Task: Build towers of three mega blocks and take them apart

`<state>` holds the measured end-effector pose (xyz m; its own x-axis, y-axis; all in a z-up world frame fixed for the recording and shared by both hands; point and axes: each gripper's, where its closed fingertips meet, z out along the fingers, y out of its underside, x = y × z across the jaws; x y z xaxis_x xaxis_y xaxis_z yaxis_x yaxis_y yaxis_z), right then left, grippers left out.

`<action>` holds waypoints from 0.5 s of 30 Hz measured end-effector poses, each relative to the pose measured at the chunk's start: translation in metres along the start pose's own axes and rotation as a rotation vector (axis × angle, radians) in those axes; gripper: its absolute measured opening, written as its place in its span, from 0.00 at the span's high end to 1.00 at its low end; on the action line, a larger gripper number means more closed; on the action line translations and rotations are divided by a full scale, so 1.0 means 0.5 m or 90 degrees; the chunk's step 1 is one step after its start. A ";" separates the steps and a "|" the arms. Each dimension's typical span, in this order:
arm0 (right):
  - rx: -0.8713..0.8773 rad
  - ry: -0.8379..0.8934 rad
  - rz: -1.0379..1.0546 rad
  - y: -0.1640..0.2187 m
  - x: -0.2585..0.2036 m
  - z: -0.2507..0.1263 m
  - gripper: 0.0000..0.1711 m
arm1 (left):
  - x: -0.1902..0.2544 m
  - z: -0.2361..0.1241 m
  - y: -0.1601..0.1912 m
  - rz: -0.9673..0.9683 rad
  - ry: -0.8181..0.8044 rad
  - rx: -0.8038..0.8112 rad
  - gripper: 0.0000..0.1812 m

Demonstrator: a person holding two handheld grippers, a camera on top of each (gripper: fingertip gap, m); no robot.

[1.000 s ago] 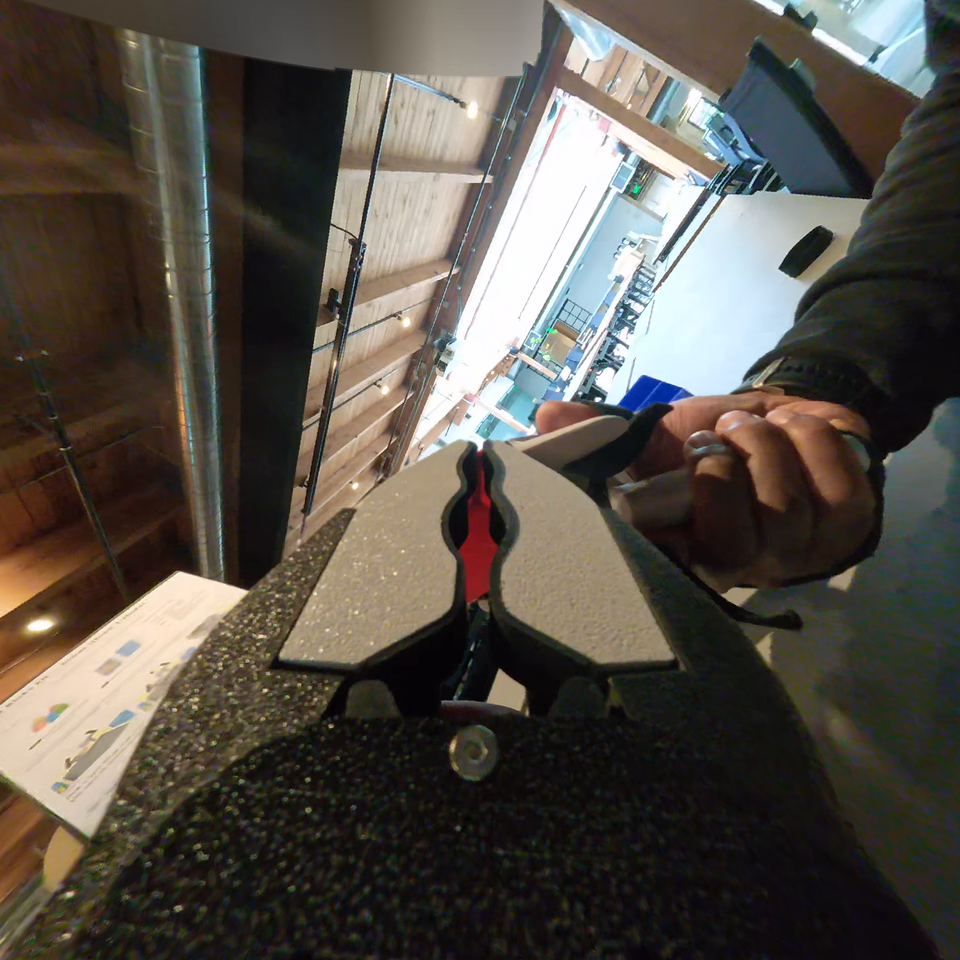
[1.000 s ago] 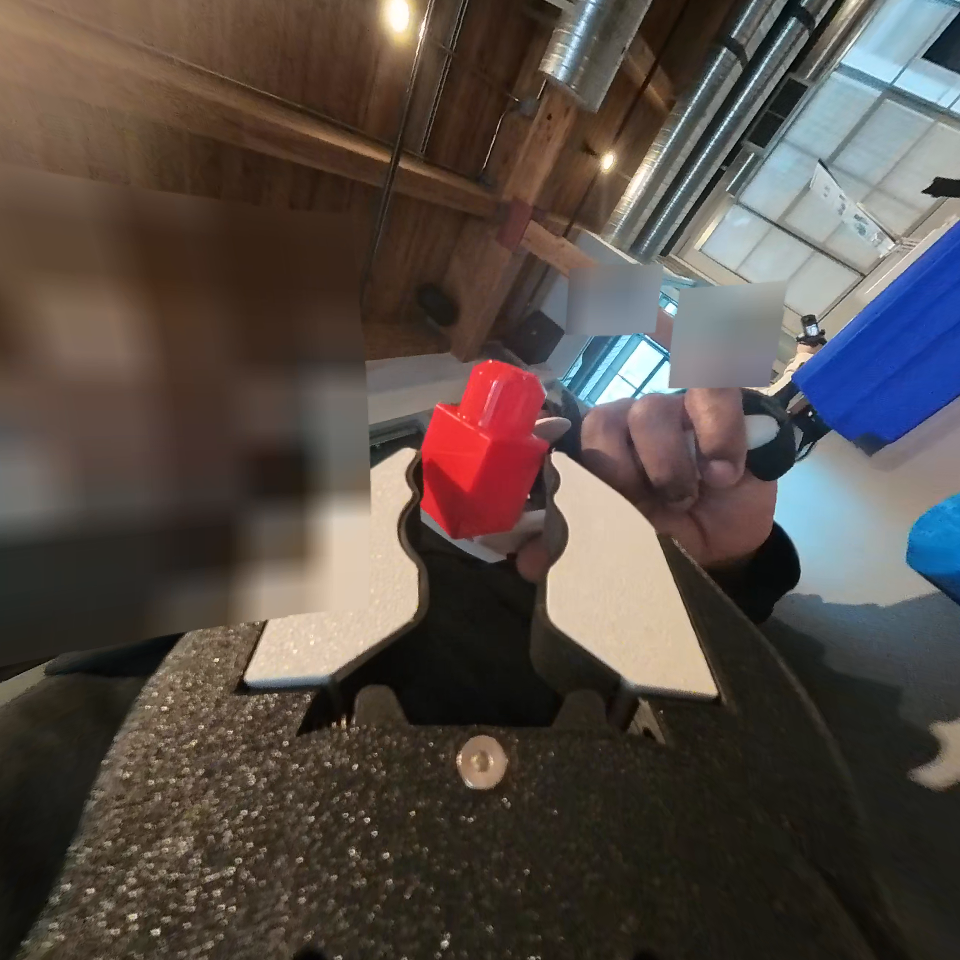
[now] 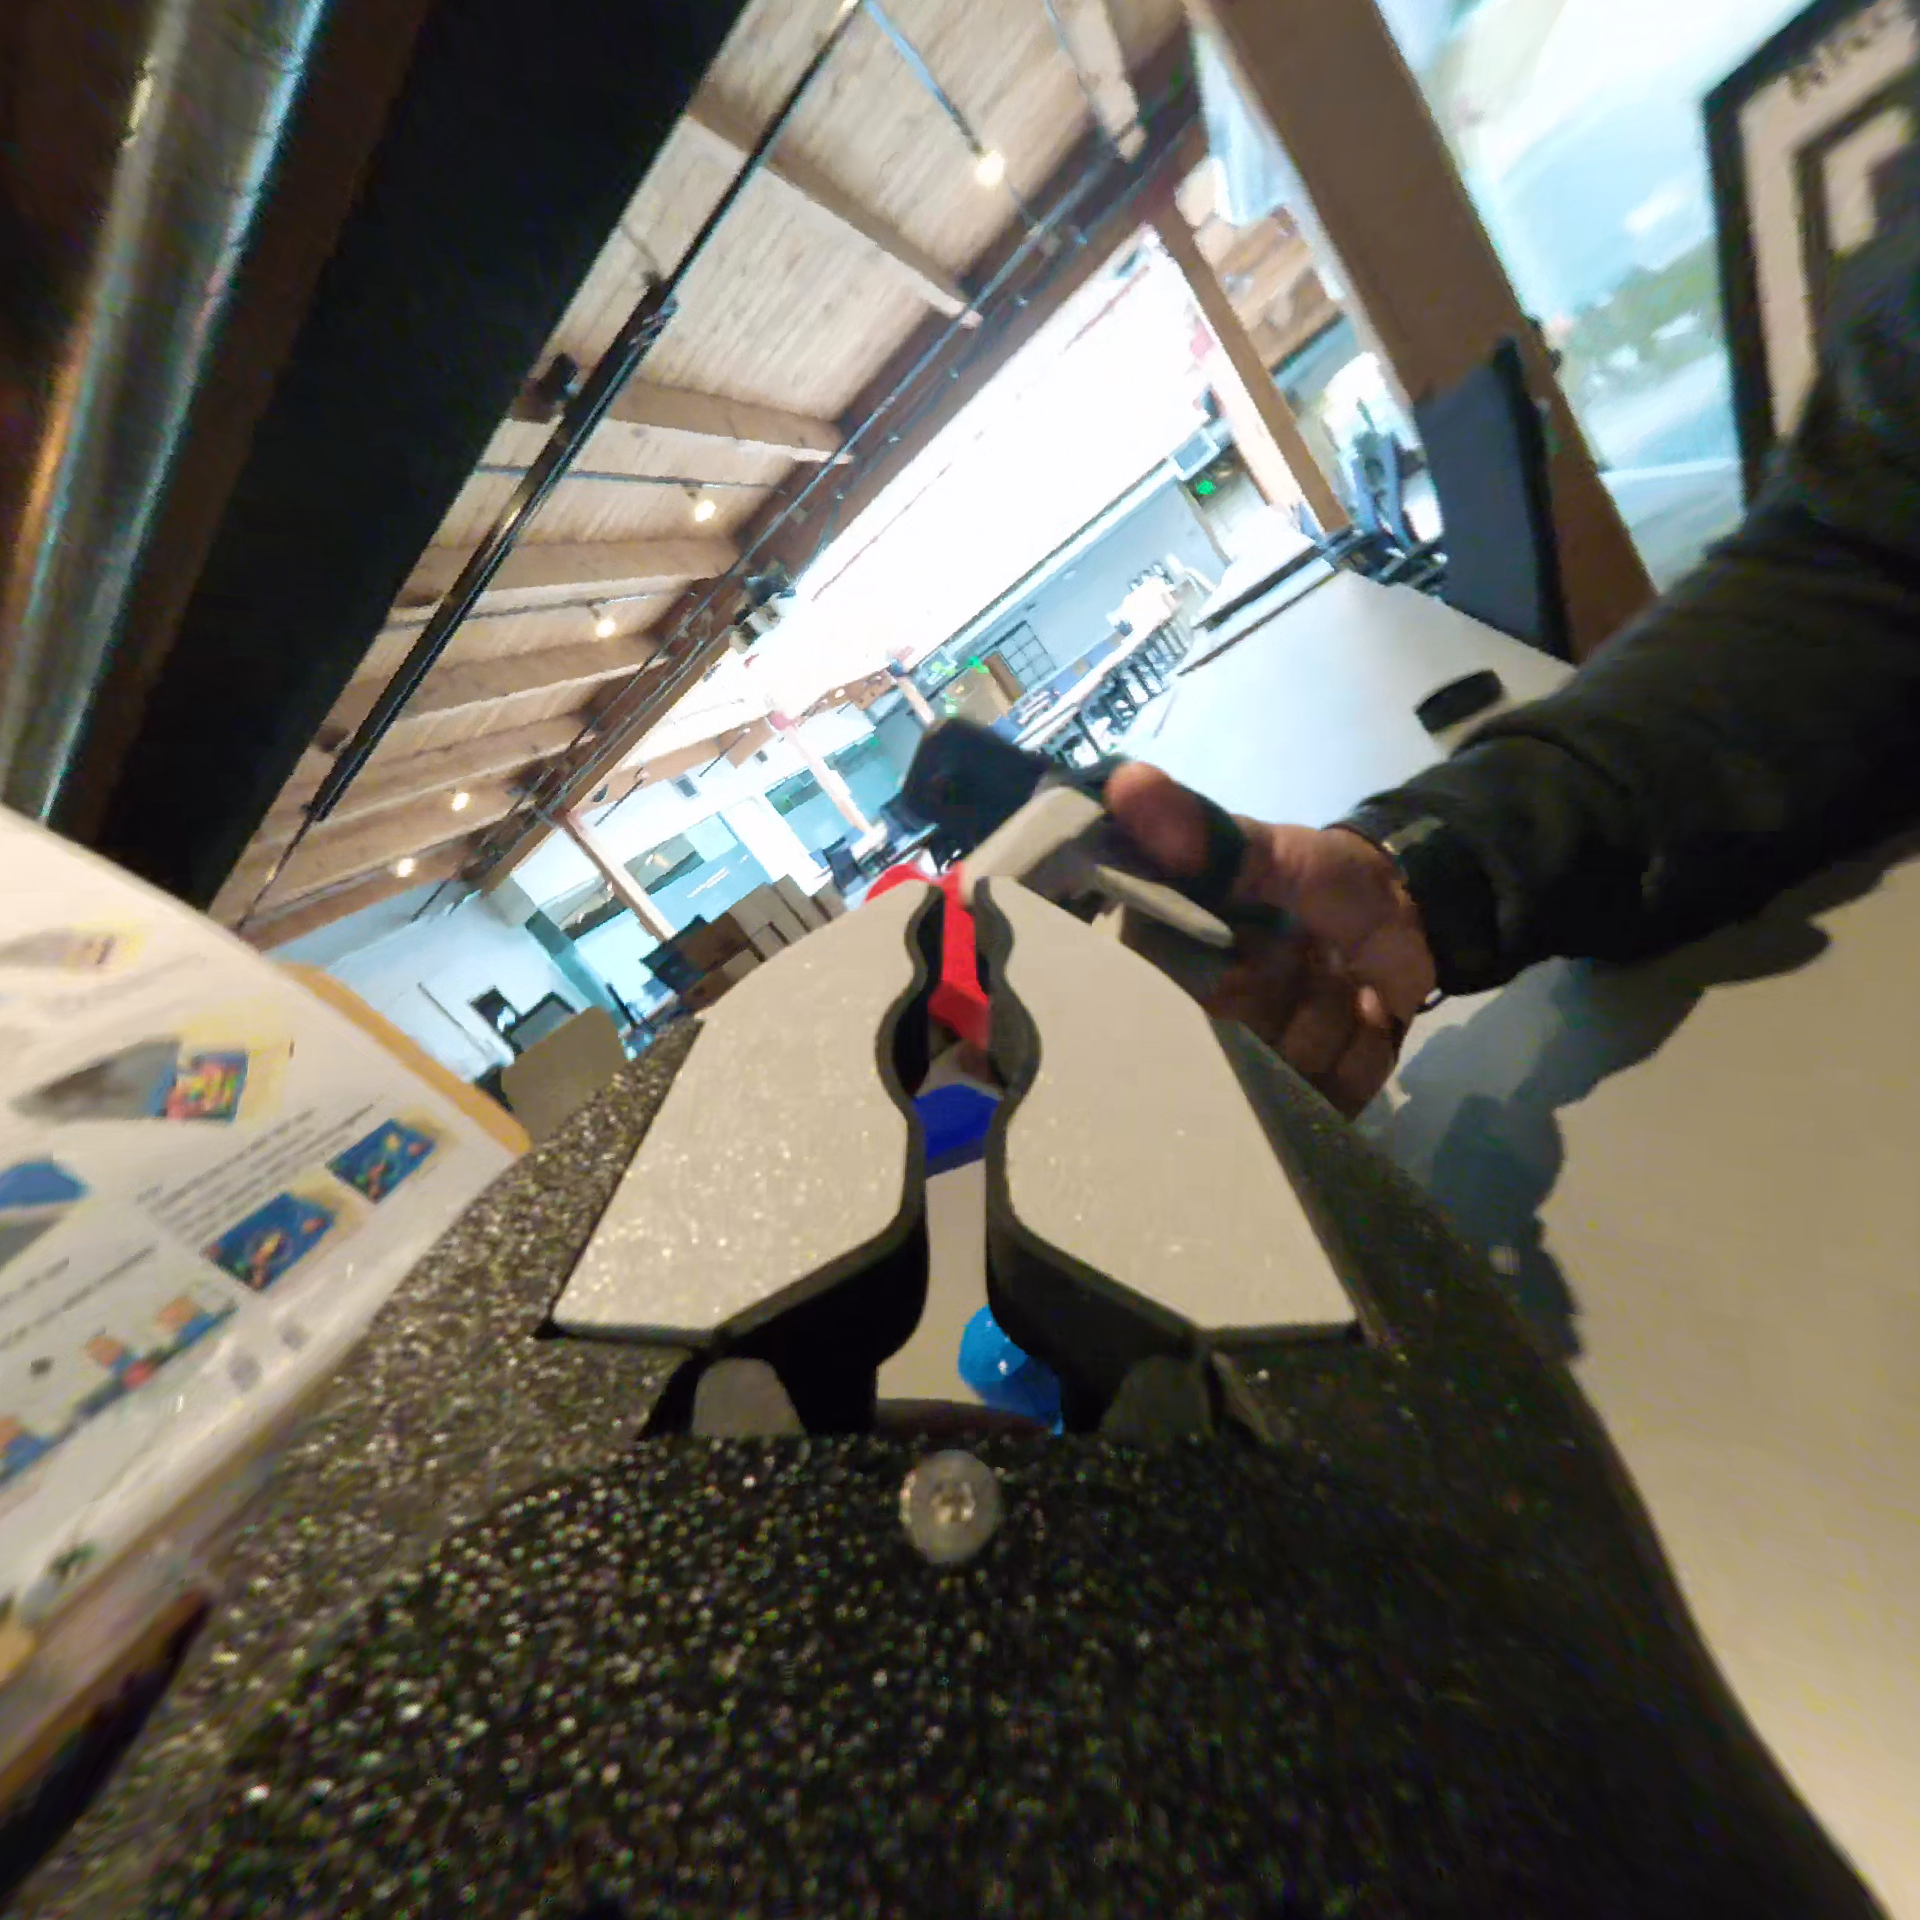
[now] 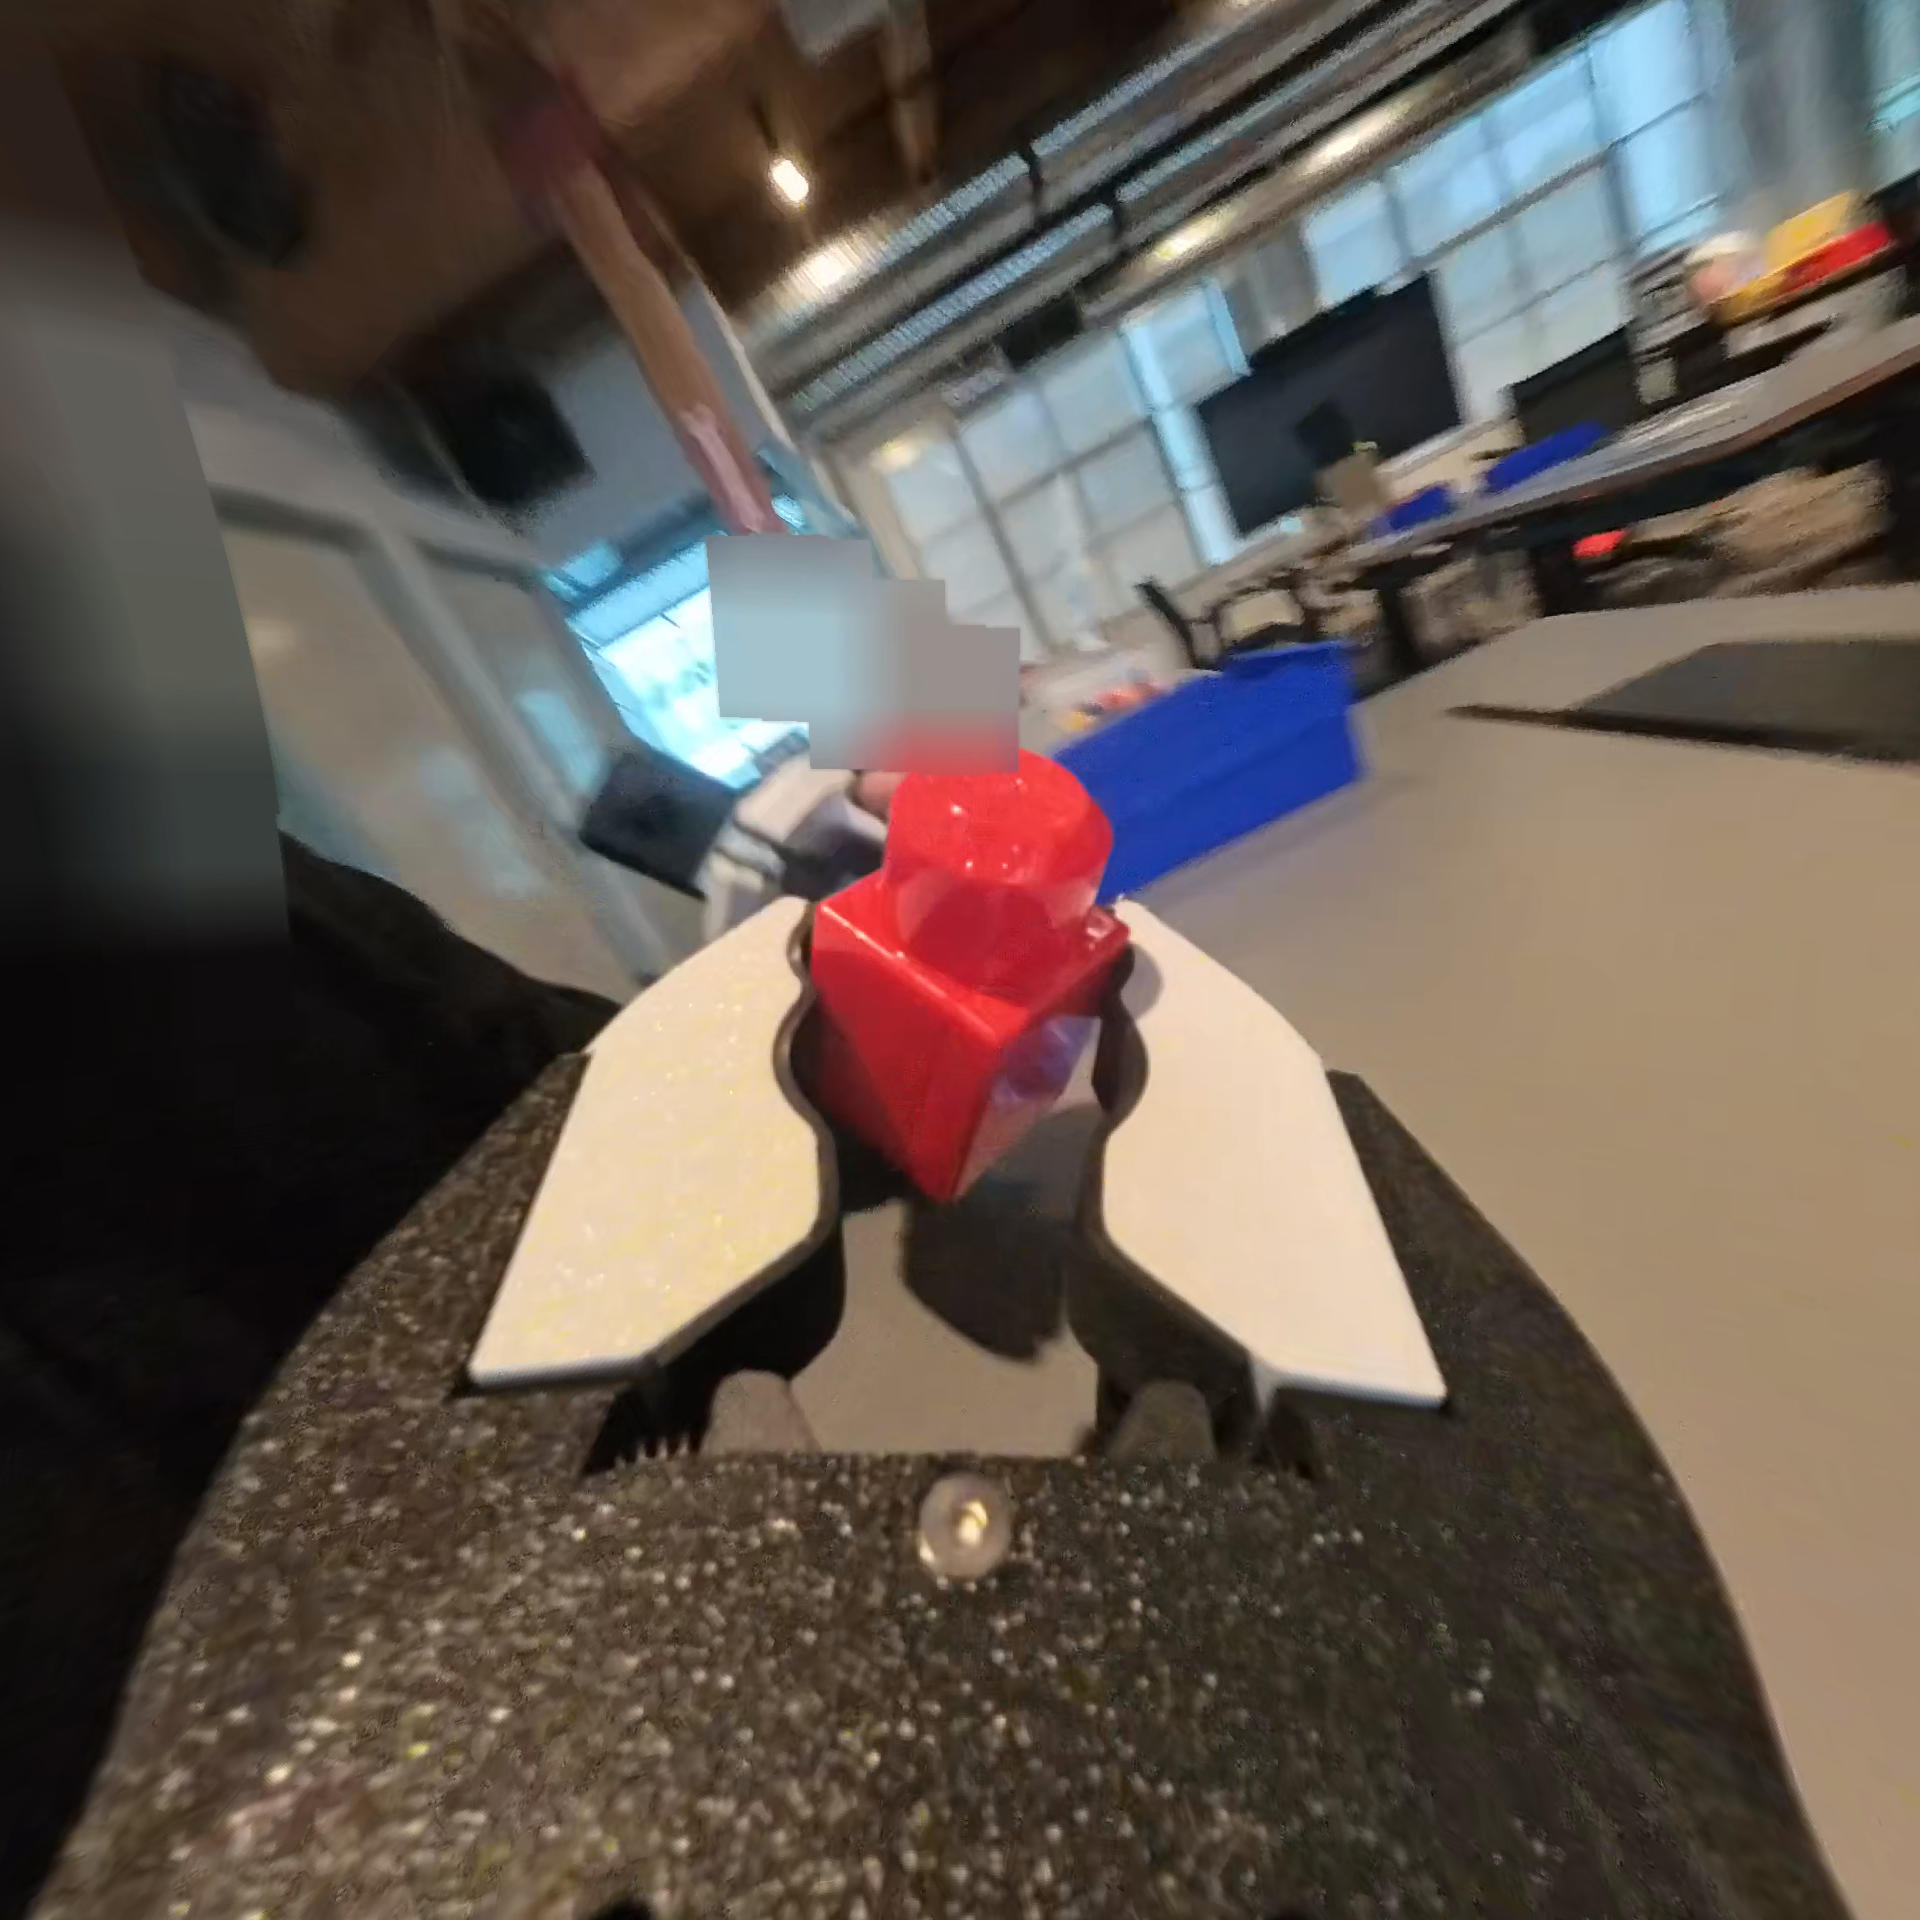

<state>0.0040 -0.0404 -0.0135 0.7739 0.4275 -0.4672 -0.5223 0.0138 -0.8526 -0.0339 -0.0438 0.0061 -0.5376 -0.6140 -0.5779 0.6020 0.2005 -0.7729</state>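
My right gripper (image 4: 961, 997) is shut on a red one-stud mega block (image 4: 956, 1039), held tilted above the grey table (image 4: 1558, 1039). My left gripper (image 3: 958, 891) has its jaws almost together, with only a narrow slit. Red of the block (image 3: 951, 971) shows in that slit and just past the tips; I cannot tell whether the left fingers pinch it. The right gripper shows in the left wrist view (image 3: 1049, 831), held by a hand (image 3: 1309, 935) just beyond my left fingertips. The left gripper shows blurred behind the block in the right wrist view (image 4: 675, 821).
Blue blocks (image 3: 956, 1122) lie on the table under the left fingers. A printed sheet (image 3: 208, 1143) stands at the left. A blue bin (image 4: 1216, 758) sits farther back on the table. A dark-sleeved arm (image 3: 1662, 748) reaches in from the right.
Both cameras have tipped down from the ceiling toward the table. The right gripper still holds the red block, and the other hand no longer shows beside it. The left jaws stay nearly closed.
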 end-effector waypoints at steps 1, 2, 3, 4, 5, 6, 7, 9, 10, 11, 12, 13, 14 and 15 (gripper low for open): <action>-0.022 0.041 -0.057 0.001 0.019 -0.004 0.71 | -0.017 -0.005 0.013 -0.022 -0.018 -0.011 0.97; -0.039 0.073 -0.106 0.000 0.036 -0.008 0.70 | -0.031 -0.009 0.030 -0.039 -0.034 -0.027 0.97; -0.045 0.092 -0.143 -0.006 0.047 -0.011 0.70 | -0.044 -0.013 0.048 -0.051 -0.050 -0.045 0.97; -0.040 0.097 -0.164 -0.015 0.053 -0.010 0.71 | -0.053 -0.017 0.065 -0.062 -0.063 -0.061 0.97; -0.029 0.092 -0.171 -0.025 0.056 -0.008 0.71 | -0.058 -0.020 0.078 -0.075 -0.070 -0.070 0.97; -0.022 0.079 -0.168 -0.032 0.057 -0.003 0.71 | -0.061 -0.023 0.087 -0.089 -0.073 -0.073 0.97; -0.022 0.066 -0.160 -0.034 0.059 0.003 0.71 | -0.063 -0.023 0.094 -0.104 -0.075 -0.073 0.96; -0.045 0.051 -0.150 -0.023 0.068 0.015 0.71 | -0.064 -0.023 0.101 -0.134 -0.074 -0.071 0.92; -0.062 0.044 -0.149 -0.012 0.073 0.022 0.71 | -0.063 -0.021 0.103 -0.148 -0.071 -0.071 0.90; -0.079 0.034 -0.148 0.001 0.075 0.028 0.70 | -0.062 -0.019 0.106 -0.161 -0.067 -0.073 0.89; -0.095 0.021 -0.143 0.013 0.075 0.033 0.70 | -0.062 -0.017 0.107 -0.175 -0.062 -0.072 0.87; -0.109 0.006 -0.138 0.024 0.073 0.038 0.71 | -0.061 -0.016 0.106 -0.189 -0.057 -0.066 0.85; -0.121 -0.008 -0.140 0.034 0.069 0.041 0.70 | -0.061 -0.014 0.103 -0.204 -0.048 -0.058 0.84; -0.133 -0.020 -0.148 0.042 0.064 0.042 0.71 | -0.060 -0.012 0.100 -0.222 -0.034 -0.050 0.83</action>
<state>0.0103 -0.0073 -0.0413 0.8508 0.4627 -0.2490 -0.2447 -0.0704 -0.9670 0.0088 -0.0109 -0.0169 -0.6695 -0.6945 -0.2634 0.3399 0.0288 -0.9400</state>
